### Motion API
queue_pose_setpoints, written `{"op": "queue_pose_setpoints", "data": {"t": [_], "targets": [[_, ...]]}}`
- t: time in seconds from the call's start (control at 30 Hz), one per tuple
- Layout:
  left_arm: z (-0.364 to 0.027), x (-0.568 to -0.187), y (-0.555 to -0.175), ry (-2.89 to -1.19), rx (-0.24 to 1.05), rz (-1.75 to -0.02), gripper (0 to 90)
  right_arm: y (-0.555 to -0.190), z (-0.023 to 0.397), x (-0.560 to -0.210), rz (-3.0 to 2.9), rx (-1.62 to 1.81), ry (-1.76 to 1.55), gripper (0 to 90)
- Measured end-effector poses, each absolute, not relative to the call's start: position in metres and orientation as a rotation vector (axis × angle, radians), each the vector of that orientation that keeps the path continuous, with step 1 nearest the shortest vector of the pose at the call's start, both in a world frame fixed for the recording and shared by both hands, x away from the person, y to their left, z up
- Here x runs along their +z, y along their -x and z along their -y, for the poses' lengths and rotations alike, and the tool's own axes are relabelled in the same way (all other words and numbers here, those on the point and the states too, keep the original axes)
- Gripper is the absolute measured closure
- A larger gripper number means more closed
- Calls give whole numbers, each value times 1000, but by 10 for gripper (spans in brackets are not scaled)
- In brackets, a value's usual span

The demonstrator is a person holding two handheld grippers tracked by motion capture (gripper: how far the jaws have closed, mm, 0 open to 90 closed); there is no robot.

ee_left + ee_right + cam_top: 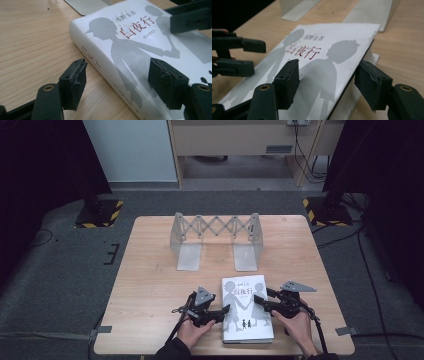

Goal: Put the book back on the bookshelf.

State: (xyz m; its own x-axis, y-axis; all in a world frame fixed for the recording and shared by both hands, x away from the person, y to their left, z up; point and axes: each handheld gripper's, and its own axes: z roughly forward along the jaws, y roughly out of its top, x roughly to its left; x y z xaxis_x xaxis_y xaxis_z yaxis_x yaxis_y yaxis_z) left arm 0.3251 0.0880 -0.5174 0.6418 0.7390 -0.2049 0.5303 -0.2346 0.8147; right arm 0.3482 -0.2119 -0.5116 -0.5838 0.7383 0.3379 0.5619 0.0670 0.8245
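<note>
Flat on the near right part of the light wooden table (150,285) lies a thick white paperback book (246,312) with grey silhouettes of two figures holding hands and red characters on its cover. Its near edge sits close to the table's near edge.

Left of the book, the left gripper (223,312) points at the spine side. In the left gripper view its jaws stand apart, one black pad (74,82) over bare table beside the spine and the other over the cover; neither presses on the book. The spine, printed with red characters, runs between them.

On the book's right, the right gripper (260,301) reaches over the cover's right edge. In the right gripper view the front cover is lifted away from the page block along that edge, with a dark gap under it. One pad hovers above the cover and the other (372,86) stands outside the raised edge; the jaws are fairly wide, and I cannot tell whether either pad touches the cover.

Farther off, near the table's far edge, stands a pale grey metal expandable bookend rack (216,237) with a scissor lattice and two flat base plates, well apart from the book.
</note>
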Motion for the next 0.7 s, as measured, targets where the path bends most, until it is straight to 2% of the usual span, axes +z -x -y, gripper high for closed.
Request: {"op": "queue_pose_setpoints", "data": {"t": [0.3, 0.7], "targets": [[-90, -518, -325, -1907, 272, -1000, 289, -350, 203, -507, -2181, 1576, -1319, 334], [-91, -520, -327, -1896, 260, -1007, 261, -350, 198, -507, -2238, 1592, -1330, 351]]}}
